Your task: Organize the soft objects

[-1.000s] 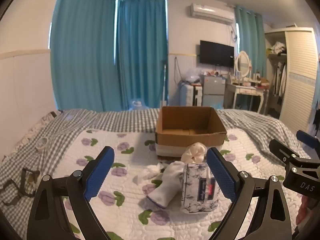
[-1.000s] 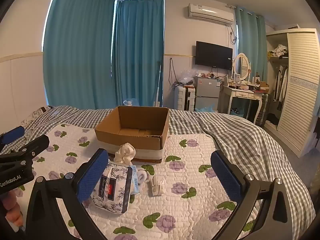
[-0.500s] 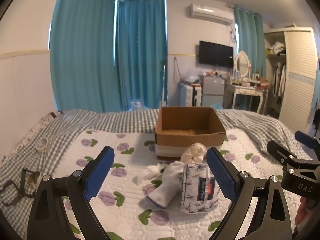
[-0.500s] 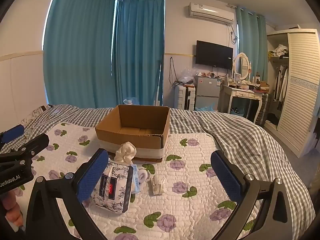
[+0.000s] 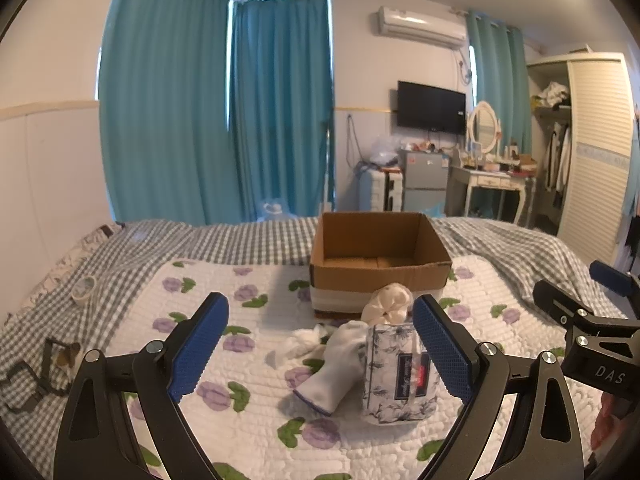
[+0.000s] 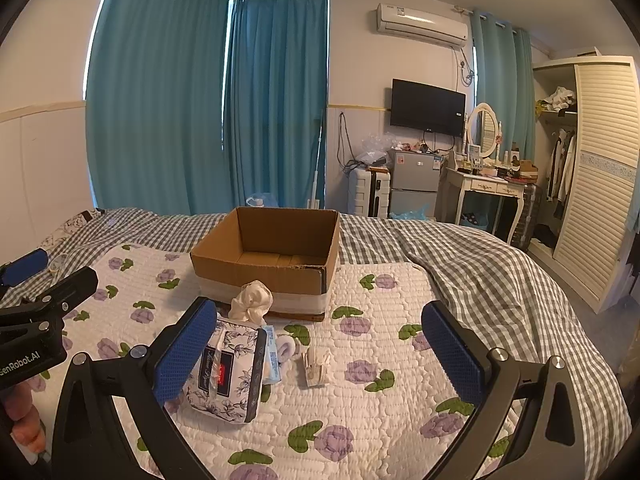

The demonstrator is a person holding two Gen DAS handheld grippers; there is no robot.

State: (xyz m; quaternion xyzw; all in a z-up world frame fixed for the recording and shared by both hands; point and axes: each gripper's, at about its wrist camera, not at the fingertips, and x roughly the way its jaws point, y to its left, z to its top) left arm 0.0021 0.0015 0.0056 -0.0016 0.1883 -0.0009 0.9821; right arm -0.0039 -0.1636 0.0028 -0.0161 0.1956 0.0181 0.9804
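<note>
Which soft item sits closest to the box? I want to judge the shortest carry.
The cream cloth ball, right against the box front wall. The sock, tissue pack and crumpled tissue all lie farther from it.

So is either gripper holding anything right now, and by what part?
Nothing is held. The left gripper and right gripper both hang open above the quilt, with the tissue pack and white sock lying loose.
</note>
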